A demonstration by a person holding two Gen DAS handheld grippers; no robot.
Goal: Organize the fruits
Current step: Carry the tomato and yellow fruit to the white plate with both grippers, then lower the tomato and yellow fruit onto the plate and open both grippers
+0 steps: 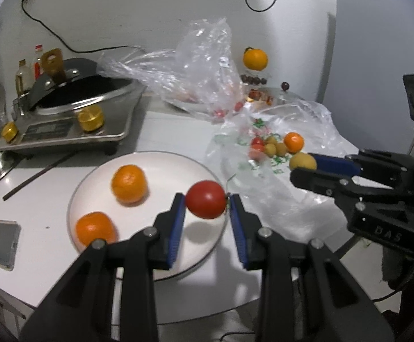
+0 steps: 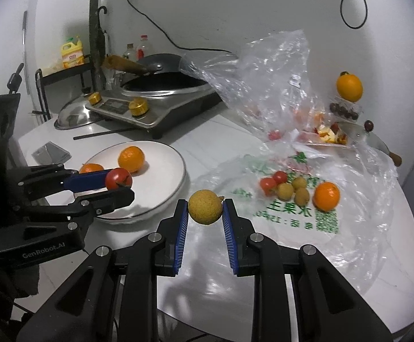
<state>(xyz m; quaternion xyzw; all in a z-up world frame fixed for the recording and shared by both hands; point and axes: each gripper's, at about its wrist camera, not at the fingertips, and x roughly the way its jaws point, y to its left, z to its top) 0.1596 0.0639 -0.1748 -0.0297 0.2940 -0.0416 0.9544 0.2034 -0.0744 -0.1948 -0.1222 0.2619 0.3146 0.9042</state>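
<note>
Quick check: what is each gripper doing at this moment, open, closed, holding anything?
Left gripper: closed on the red tomato, above the white plate.
Right gripper: closed on a round yellow-brown fruit.

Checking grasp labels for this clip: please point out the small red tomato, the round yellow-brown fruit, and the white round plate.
small red tomato [image 1: 205, 199], left wrist view, centre of its skin.
round yellow-brown fruit [image 2: 205, 206], right wrist view, middle of its rough skin.
white round plate [image 1: 161, 168], left wrist view, bare surface near the far rim.
</note>
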